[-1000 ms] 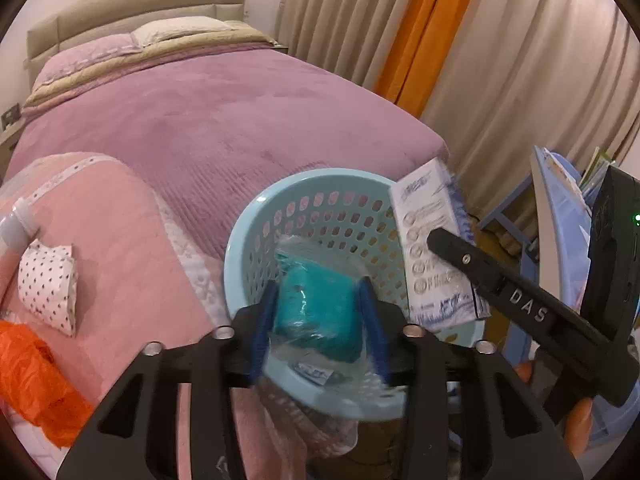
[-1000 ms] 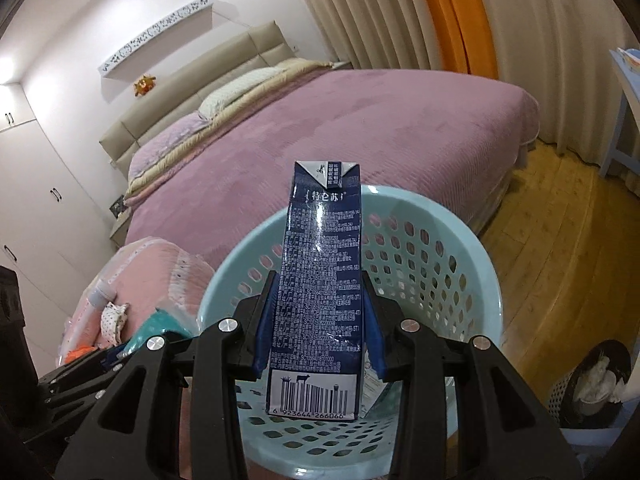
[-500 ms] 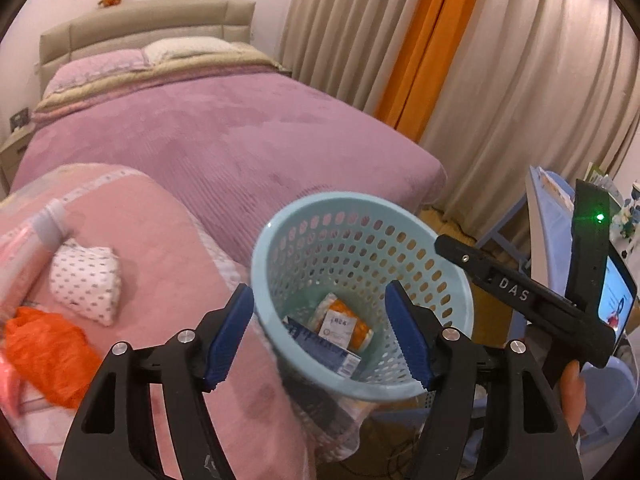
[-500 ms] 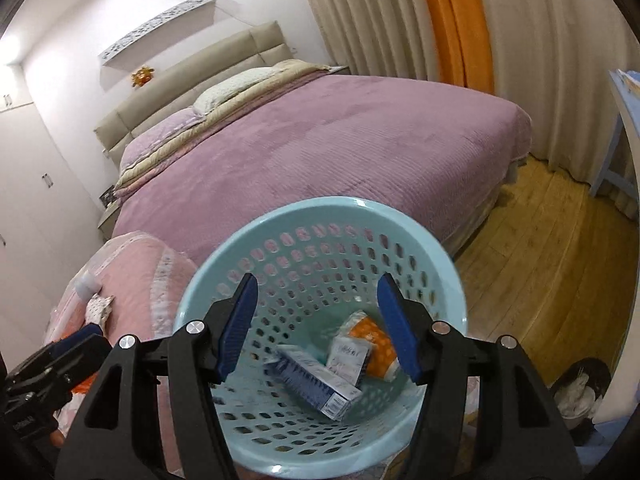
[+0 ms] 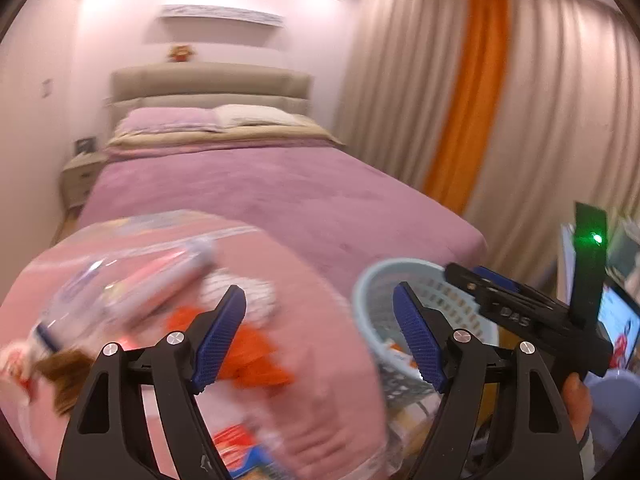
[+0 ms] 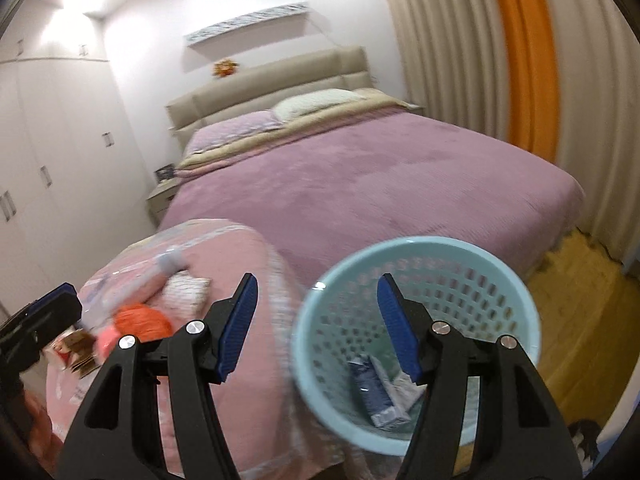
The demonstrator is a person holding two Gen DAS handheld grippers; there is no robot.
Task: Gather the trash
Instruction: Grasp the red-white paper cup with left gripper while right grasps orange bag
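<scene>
Basket (image 6: 416, 320) contents, blue carton (image 6: 374, 390), visible only from right wrist; both tools (image 5: 320, 338) (image 6: 316, 326) released, empty.

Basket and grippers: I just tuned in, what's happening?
Both grippers are open and empty: left gripper, right gripper. The basket holds a blue carton and other wrappers. More trash lies on the pink cover beside it: an orange bag, a dotted pouch and a clear bottle. Neither gripper touches any of it.
</scene>
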